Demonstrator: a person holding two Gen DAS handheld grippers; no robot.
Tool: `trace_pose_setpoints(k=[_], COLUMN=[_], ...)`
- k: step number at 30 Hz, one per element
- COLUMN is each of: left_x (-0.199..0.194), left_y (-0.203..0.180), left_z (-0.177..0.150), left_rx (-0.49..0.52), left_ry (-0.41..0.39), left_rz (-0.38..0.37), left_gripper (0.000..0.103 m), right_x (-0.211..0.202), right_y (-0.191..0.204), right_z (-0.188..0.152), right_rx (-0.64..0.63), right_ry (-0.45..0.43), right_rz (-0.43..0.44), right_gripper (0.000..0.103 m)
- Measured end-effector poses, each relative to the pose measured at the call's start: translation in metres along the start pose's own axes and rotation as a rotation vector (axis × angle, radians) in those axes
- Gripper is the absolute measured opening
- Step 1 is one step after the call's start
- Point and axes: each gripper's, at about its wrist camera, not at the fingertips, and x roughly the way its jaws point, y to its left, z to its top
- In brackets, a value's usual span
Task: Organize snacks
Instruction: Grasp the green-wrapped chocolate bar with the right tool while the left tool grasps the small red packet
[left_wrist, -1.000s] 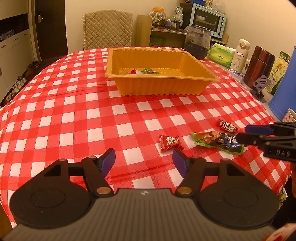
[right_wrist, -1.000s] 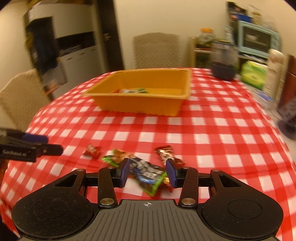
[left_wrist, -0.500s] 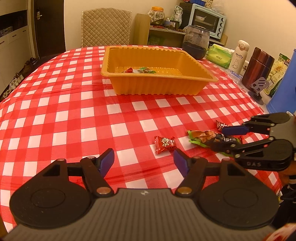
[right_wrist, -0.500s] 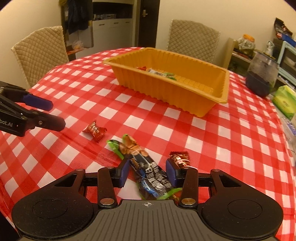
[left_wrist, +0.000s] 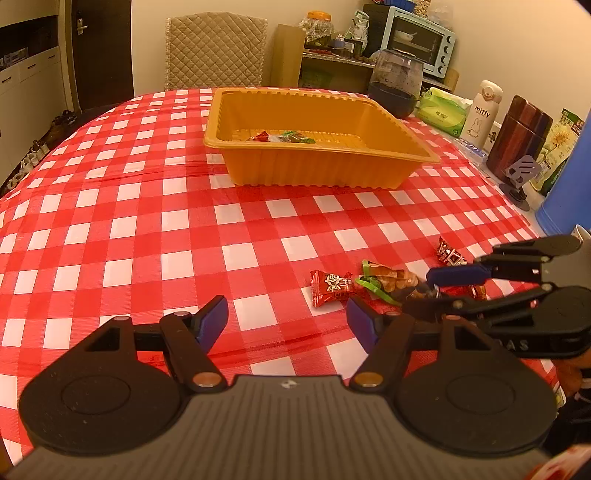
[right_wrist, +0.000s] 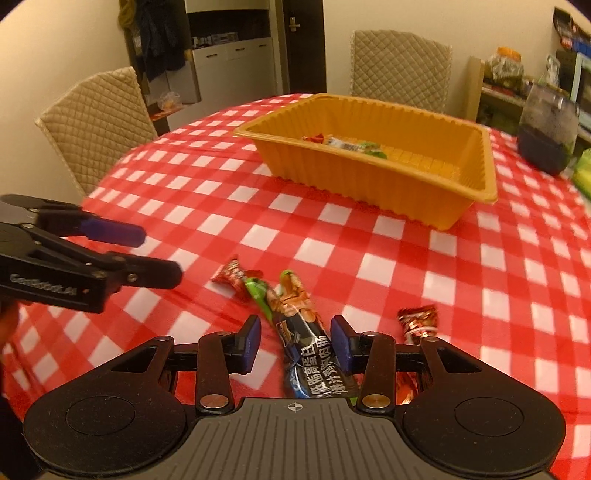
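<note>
Dining room, round table under red-checked cloth (left_wrist: 147, 229); landmark: orange tray (left_wrist: 317, 177), mid-table. Inside tray, far side: few wrapped snacks (left_wrist: 284, 137) already sorted. Left gripper (left_wrist: 286, 321) well short of tray, fingers apart, nothing between. Just ahead of it, red candy (left_wrist: 332, 287) loose on cloth. Right of candy, long sausage stick (right_wrist: 299, 332) between right gripper (right_wrist: 295, 345) fingers, gap visible both sides, not yet clamped. Foil candy (right_wrist: 419, 321) farther right. Judgement: early stage, three or more pieces left outside tray.
</note>
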Motion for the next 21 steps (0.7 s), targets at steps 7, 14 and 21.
trace_pose_setpoints(k=[7,14,21], left_x=[0.001,0.005,0.012], left_y=[0.0,0.001,-0.004], left_z=[0.0,0.0,0.0], left_rx=[-0.004,-0.014,-0.009], left_ry=[0.002,0.008,0.011], left_rz=[-0.001,-0.002,-0.014], left_gripper=[0.068,0.068,0.068], right_x=[0.009,0.017,0.0], right_y=[0.007,0.013,-0.002], right_z=[-0.001,-0.005,0.001], right_rx=[-0.071,-0.094,0.043], right_ry=[0.007,0.028,-0.046], right_rz=[-0.037,-0.053,-0.096], right_gripper=[0.043,0.031,0.03])
